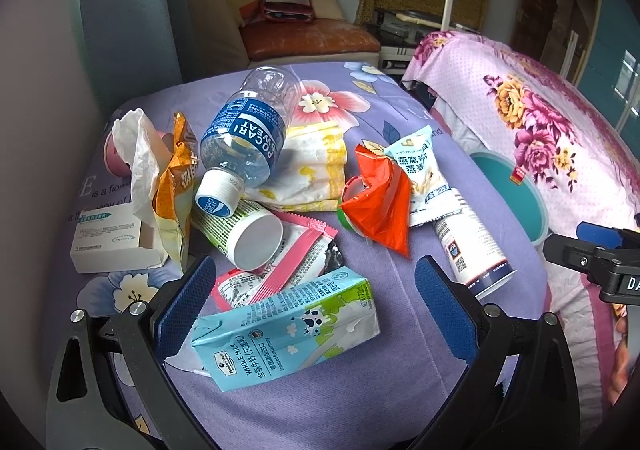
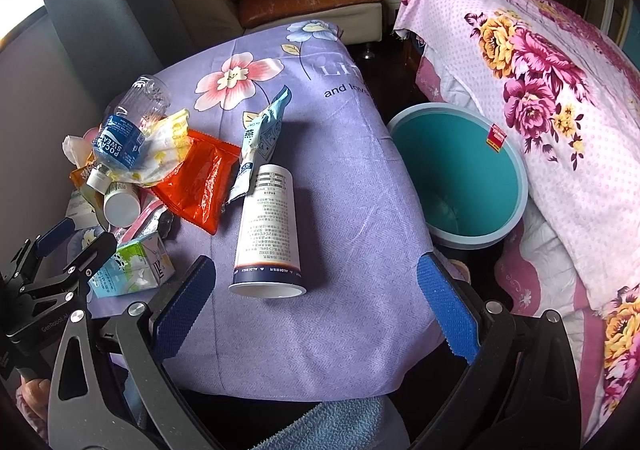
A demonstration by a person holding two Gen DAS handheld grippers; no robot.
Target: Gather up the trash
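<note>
Centrally, on the lilac floral cloth (image 2: 344, 178), lies the trash: one clear ribbed plastic bottle (image 1: 248, 130), one pale-blue milk carton (image 1: 288, 330), two cylindrical paper cups (image 2: 268, 230), one glossy red wrapper (image 1: 380, 202), and crumpled tissue (image 1: 136, 146). One round teal bin (image 2: 460, 170) stands beside the cloth's edge. Left gripper (image 1: 316, 306): blue ridged pads spread wide about the carton, not touching. Right gripper (image 2: 320, 310): spread wide, empty.

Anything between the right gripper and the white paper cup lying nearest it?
No, only bare purple cloth lies between the right gripper and the white paper cup, seen in the right wrist view.
</note>
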